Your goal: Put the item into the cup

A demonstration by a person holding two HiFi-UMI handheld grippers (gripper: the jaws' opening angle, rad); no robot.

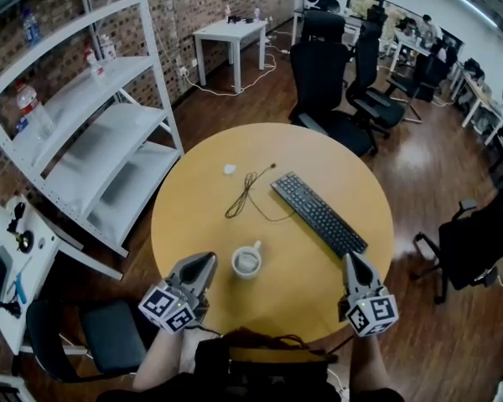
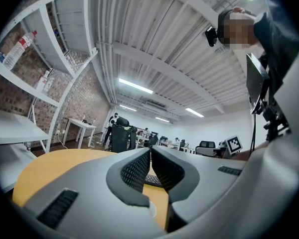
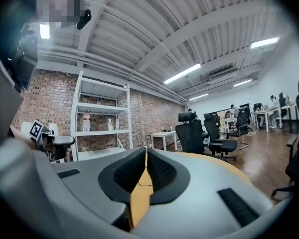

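Key print on keyboard (image 1: 318, 213) too small to read. Left gripper (image 1: 206, 264): jaws pressed together, nothing between, just left of white cup (image 1: 246, 261). Right gripper (image 1: 353, 262): jaws pressed together, empty, near keyboard end. Small white item (image 1: 230, 169) lies on round table (image 1: 184, 216), beside cable (image 1: 250, 193), well apart from cup.

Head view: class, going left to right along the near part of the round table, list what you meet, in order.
left gripper → cup → right gripper. The keyboard is left out because it overlaps the right gripper's span.
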